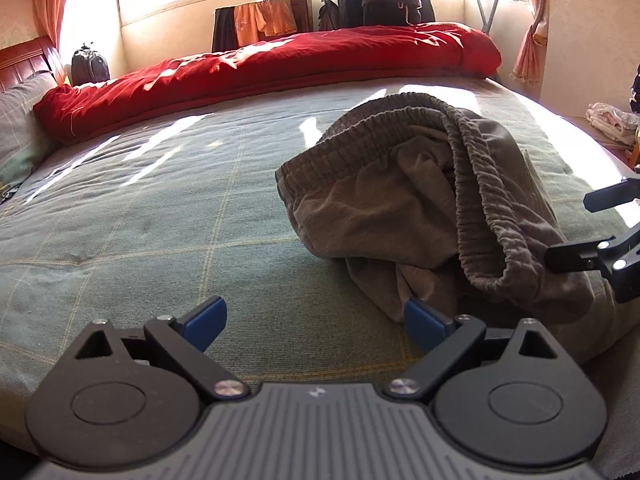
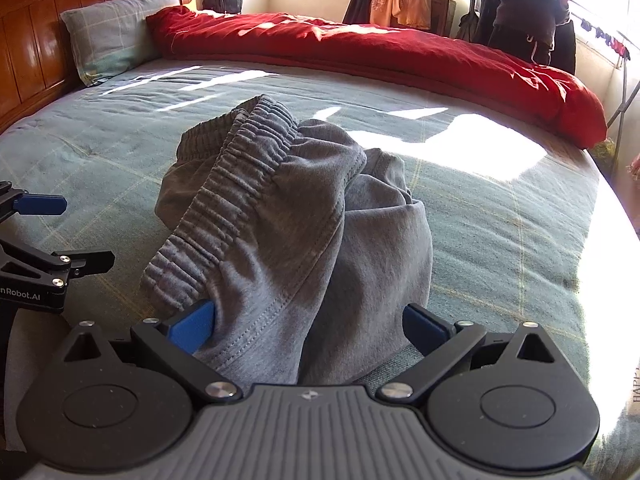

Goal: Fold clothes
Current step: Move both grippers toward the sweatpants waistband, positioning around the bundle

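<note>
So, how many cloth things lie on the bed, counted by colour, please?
Grey: 1, the crumpled grey sweatpants
Red: 1, the red quilt along the far edge
Grey-green checked: 1, the pillow at the wooden headboard
Total: 3, all lying on the checked bedsheet

I'm over a wide bed point(image 1: 160, 208) covered in a grey-green checked sheet with thin pale lines. A crumpled pair of grey-brown jersey shorts with a ribbed elastic waistband point(image 2: 280, 200) lies on it near me. A long rumpled red quilt point(image 1: 280, 64) runs along the far side, and a checked pillow point(image 2: 116, 36), possibly matching the sheet, leans at the wooden headboard point(image 2: 36, 48).
</note>
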Motion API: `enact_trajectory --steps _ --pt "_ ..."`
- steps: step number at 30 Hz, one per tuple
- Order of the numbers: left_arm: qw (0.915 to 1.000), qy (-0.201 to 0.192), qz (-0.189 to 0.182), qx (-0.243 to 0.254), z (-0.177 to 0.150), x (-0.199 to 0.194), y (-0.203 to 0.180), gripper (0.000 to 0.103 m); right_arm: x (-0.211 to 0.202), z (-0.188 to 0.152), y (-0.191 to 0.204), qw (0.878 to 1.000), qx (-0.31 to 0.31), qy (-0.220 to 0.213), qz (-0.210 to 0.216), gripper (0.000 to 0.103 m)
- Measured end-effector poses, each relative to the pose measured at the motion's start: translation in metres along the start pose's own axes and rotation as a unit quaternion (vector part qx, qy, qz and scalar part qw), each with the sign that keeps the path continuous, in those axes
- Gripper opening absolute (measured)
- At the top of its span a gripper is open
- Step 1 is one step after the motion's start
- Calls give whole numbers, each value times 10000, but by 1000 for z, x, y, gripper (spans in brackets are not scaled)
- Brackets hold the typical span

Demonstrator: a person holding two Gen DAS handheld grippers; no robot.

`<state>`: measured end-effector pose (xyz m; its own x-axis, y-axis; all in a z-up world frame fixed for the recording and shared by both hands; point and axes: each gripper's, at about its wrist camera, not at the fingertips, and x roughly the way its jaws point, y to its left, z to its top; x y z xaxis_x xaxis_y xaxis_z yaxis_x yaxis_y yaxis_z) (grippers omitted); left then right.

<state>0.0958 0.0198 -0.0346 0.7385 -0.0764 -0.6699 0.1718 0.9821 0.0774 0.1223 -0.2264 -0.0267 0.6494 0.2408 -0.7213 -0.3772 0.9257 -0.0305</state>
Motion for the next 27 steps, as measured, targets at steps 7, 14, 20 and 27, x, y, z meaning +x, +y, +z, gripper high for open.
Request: enact_trajectory --steps 7,14,20,27 --pt "10000 -36 -77 -16 0 -7 -14 81 -8 -5 0 9998 205 -71 -34 102" --pt "9999 -72 -63 48 -3 -11 -21 81 -22 -7 2 9996 173 -235 -63 102" --pt "9996 -121 -228 -70 -5 -11 -17 82 -28 3 11 9994 -43 -289 -187 102" --pt "9994 69 -303 -179 -6 -5 -19 82 -30 29 17 9986 -449 150 -217 102"
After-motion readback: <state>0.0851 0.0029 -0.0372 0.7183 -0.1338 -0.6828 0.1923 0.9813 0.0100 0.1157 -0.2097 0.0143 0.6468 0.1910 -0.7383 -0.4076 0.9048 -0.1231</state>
